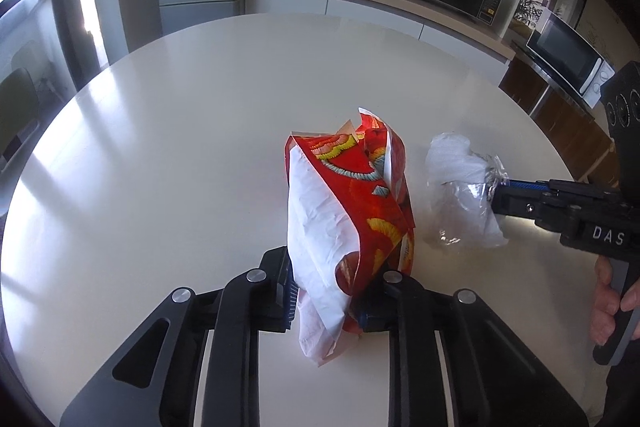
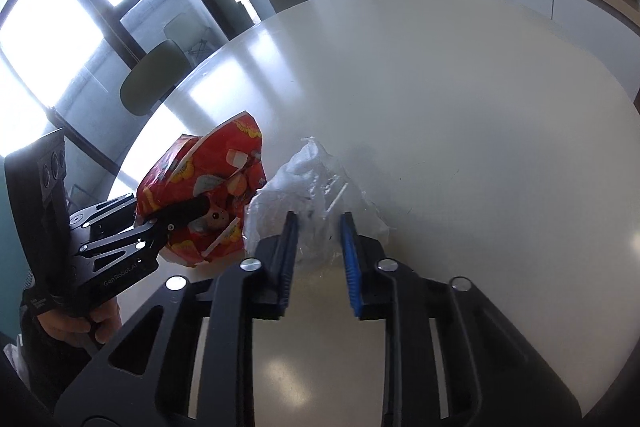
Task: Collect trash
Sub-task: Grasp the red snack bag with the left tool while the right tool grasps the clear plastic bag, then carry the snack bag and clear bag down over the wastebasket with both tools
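Red paper bag (image 1: 344, 211) is our largest piece of trash. It stands on end on the round white table (image 1: 180, 147), close to us, mouth up and crumpled. (A)

Noted. We log the left gripper (image 1: 324, 291) closed to a narrow gap on the bag's lower part, with a pad pressing each side. We judge the low grip is chosen because the paper is flattest there and the open mouth stays up. (B)

We cannot tell whether the bag's bottom rests on the table or has just cleared it. (A)

Agreed, left open. Next in size is the clear plastic wad (image 2: 316, 183), just beside the bag on its right. We cannot tell whether the two touch. (B)

The right gripper (image 2: 318, 247) has it. From its own camera the blue pads stand close together with film bunched between them. From the left wrist view the tips clamp the wad's crinkled edge. (A)

We judge an edge grip suits it, since the wad is soft and would squash if taken round the middle. It may also slip. (B)

One item per hand, then. We judge both pickups are secured and a bin comes next. None is in view. (A)
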Available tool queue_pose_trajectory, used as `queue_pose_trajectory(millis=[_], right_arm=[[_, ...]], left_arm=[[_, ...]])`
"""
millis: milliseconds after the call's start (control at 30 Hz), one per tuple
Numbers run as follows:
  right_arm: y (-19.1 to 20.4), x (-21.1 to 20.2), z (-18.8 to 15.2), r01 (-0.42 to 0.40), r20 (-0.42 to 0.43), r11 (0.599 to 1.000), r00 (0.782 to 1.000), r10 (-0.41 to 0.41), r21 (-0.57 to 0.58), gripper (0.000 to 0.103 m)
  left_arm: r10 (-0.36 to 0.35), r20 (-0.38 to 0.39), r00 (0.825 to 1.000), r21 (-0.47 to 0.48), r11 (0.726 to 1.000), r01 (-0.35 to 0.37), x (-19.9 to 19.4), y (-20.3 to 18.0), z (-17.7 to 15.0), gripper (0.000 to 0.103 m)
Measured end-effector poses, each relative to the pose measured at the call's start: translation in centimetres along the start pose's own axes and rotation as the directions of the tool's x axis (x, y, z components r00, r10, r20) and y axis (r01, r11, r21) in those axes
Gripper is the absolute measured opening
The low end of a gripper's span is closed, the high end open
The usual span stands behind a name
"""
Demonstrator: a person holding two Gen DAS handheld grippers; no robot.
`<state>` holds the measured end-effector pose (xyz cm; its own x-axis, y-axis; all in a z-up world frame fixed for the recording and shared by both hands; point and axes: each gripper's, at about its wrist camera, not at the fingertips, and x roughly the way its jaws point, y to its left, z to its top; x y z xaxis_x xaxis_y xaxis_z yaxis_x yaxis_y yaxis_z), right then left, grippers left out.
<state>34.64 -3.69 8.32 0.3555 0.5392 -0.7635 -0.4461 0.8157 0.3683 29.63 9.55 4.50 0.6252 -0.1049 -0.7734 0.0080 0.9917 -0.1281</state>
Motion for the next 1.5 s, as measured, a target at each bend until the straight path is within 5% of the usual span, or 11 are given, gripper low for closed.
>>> queue_pose_trajectory(millis=[633, 1500], right_arm=[[1.4, -8.1, -4.3, -0.058, 0.063, 0.998, 0.996, 0.06, -0.032, 0.009], [3.5, -18.5, -18.6, -0.164, 0.035, 0.985, 0.986, 0.166, -0.058, 0.009]], left_arm=[[-0.031, 0.089, 0.996, 0.007, 1.0, 0.031, -7.8, -1.1, -3.3, 0.02], [-0.1, 0.12, 0.988, 0.053, 0.994, 0.094, -17.1, -5.3, -15.3, 0.02]])
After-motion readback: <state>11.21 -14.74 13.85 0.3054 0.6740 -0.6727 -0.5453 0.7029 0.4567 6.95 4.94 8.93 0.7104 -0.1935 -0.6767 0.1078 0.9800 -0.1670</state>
